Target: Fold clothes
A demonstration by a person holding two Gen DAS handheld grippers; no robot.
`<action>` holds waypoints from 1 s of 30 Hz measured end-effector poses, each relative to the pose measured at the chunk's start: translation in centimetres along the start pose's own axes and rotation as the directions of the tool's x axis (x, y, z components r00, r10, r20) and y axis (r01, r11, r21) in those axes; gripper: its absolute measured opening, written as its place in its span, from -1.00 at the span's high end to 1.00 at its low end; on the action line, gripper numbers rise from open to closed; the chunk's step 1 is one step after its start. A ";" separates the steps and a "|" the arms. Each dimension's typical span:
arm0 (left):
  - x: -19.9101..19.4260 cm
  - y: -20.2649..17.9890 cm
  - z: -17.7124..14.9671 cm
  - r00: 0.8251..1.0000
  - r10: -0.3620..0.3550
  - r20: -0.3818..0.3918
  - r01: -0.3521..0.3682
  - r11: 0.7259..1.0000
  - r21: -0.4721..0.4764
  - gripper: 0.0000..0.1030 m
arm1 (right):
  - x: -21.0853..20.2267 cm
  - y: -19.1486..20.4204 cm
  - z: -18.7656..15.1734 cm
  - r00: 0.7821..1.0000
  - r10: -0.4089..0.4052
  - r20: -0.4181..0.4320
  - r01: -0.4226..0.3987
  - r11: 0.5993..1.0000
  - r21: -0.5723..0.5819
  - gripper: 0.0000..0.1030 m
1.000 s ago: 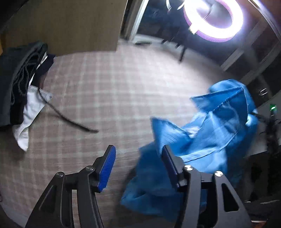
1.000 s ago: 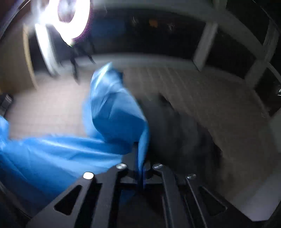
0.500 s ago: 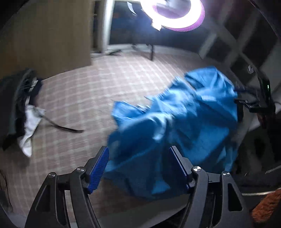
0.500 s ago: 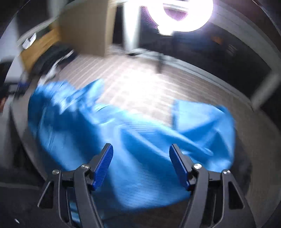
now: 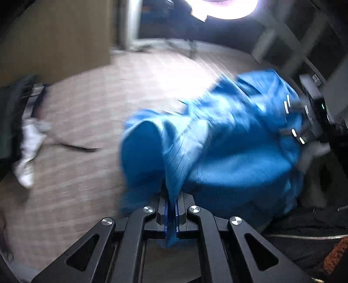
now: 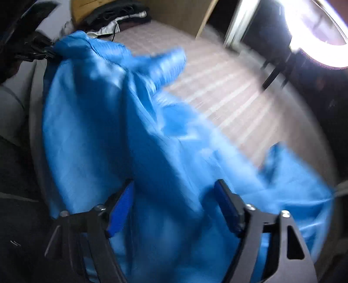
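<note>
Blue garment (image 5: 228, 139): thin fabric with fine dark stripes, bunched in a loose heap on the plaid cloth-covered worktop (image 5: 91, 104), toward its right and near edges as seen from the left wrist view; part of it hangs over the near edge. Left claw (image 5: 171, 214): clenched on a narrow fold of the blue garment, the fabric pinched between the two blue pads and rising from them in a taut ridge. Right claw (image 6: 174, 209): released, its blue-padded fingers (image 6: 227, 209) standing well apart with the blue garment (image 6: 134, 135) lying between and beneath them; whether the pads touch the cloth cannot be told through the blur. In the right wrist view the far upper corner of the garment runs up to the other claw (image 6: 46, 54) at the left edge of the frame. Pile of dark clothes (image 5: 15, 115): at the far left edge of the worktop, with a white piece (image 5: 29, 150) spilling from it and a thin dark cord (image 5: 76, 148) trailing onto the plaid surface, well apart from the garment. Ring light (image 5: 226, 8): bright, beyond the far edge of the worktop, next to a wooden panel (image 5: 54, 37). Both views are smeared by motion.
</note>
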State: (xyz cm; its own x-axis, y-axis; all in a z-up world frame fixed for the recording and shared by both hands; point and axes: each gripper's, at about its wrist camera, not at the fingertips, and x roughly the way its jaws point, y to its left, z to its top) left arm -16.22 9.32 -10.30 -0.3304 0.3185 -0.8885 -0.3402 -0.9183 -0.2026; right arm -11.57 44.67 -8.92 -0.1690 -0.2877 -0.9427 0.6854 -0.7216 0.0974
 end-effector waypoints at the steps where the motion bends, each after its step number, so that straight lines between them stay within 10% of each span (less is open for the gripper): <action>1: -0.7 1.4 -0.5 1.000 0.003 0.004 -0.003 0.999 -0.049 0.93 | 0.0 0.3 0.2 0.995 0.102 0.000 -0.102 0.995 0.021 -0.01; 8: -1.3 4.2 -3.4 1.000 0.000 -0.024 -0.004 0.988 -0.154 0.93 | -4.6 0.5 1.1 0.987 -0.072 0.146 0.086 0.992 -0.090 -0.39; 15: 0.4 3.0 -2.0 0.999 0.006 -0.045 -0.010 0.995 -0.098 0.90 | -0.5 0.2 5.7 0.994 -0.032 0.101 0.053 0.975 -0.215 -0.39; 20: 1.0 3.7 -1.8 0.997 0.033 -0.064 -0.040 0.994 -0.098 0.08 | 4.7 0.4 7.3 0.995 0.104 -0.006 -0.103 0.970 -0.220 -0.38; 22: 1.2 4.3 -2.1 0.997 0.036 -0.071 -0.043 0.995 -0.092 0.03 | 5.3 1.2 6.6 0.995 0.095 -0.014 -0.095 0.962 -0.257 0.24; 23: 1.3 4.5 -2.2 0.997 0.038 -0.074 -0.044 0.995 -0.089 -0.02 | 5.4 1.3 6.4 0.995 0.096 -0.027 -0.100 0.960 -0.263 0.97; 30: 1.9 6.3 -3.2 0.994 0.048 -0.097 -0.055 0.996 -0.070 -0.27 | -1.4 -0.2 3.8 0.991 -0.059 0.119 0.070 0.993 -0.091 0.96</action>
State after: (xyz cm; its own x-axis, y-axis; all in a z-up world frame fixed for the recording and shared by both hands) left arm -16.21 3.38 -14.54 -0.2592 0.2494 -0.9331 -0.2585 -0.9487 -0.1818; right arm -14.20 42.83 -6.45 -0.2919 -0.3178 -0.9021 0.7333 -0.6799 0.0022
